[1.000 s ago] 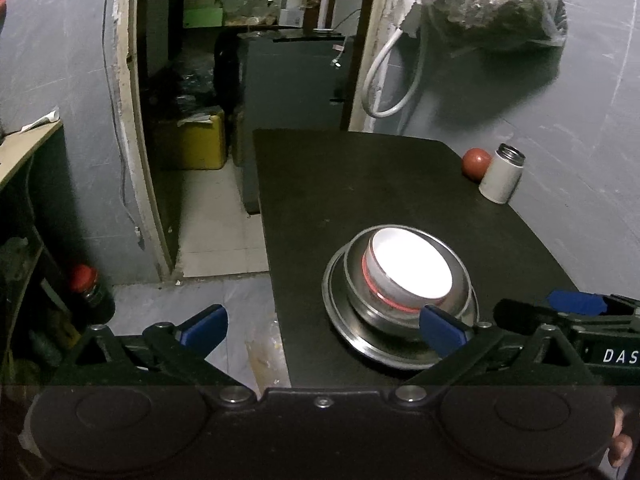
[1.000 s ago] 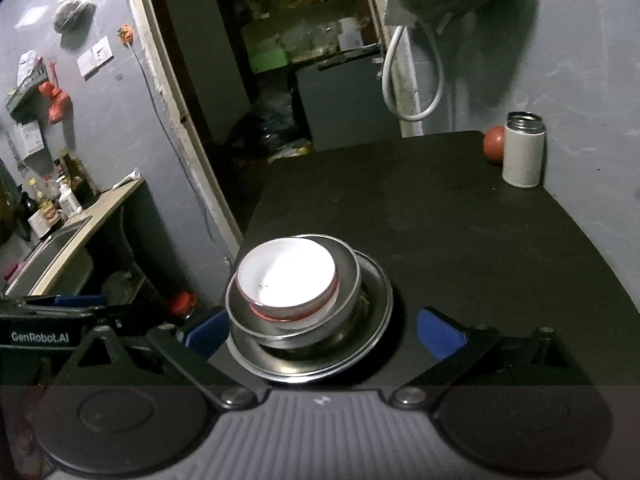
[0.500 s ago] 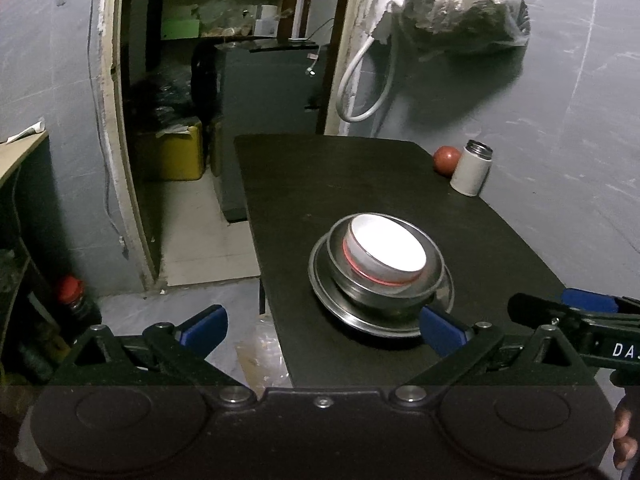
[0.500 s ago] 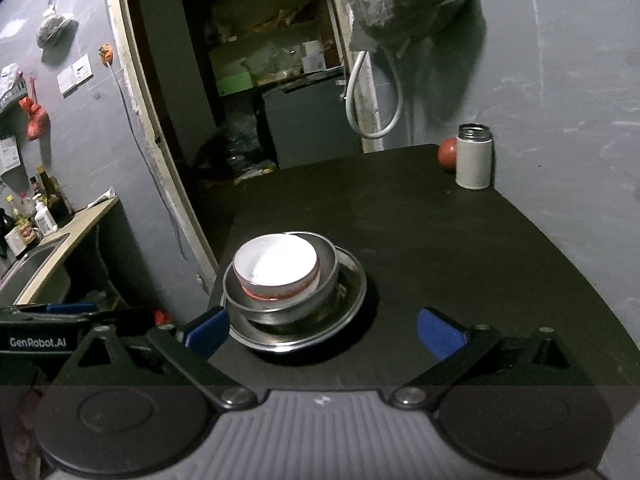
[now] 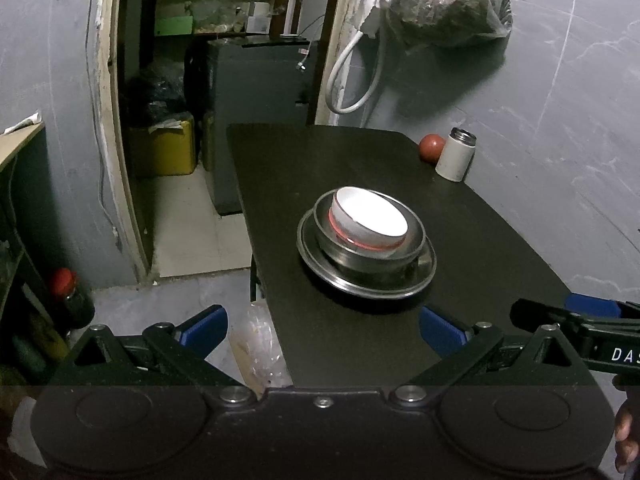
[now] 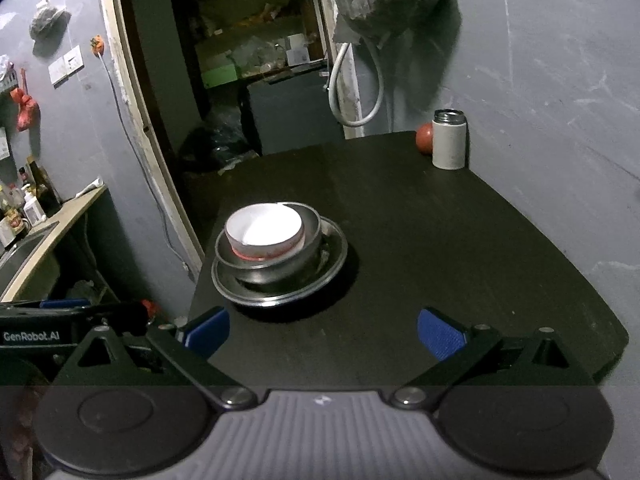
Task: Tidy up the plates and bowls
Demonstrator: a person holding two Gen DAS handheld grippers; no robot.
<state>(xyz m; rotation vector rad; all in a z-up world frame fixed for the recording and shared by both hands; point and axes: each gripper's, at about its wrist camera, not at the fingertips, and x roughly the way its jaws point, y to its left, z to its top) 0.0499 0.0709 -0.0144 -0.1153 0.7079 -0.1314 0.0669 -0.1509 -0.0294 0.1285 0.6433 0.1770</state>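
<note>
Stack: white bowl with a red band low on its side sits inside a steel bowl, which sits on a steel plate; all three are nested and touching.
Stack place: on the black table, toward its near-left corner, close to the left edge and short of the near edge.
Same stack, right wrist view: white bowl in steel bowl on steel plate, again near the left edge of the table.
Left gripper: jaws spread wide, blue pads empty, held off the table's near-left corner and apart from the stack.
Right gripper: jaws spread wide, nothing between the blue pads, held above the near edge, short of the plate.
Far right corner: white cylinder flask with a metal top stands upright, a red round fruit just beside it.
Wall behind: grey, with a filled plastic bag hanging and a looped white hose below it.
</note>
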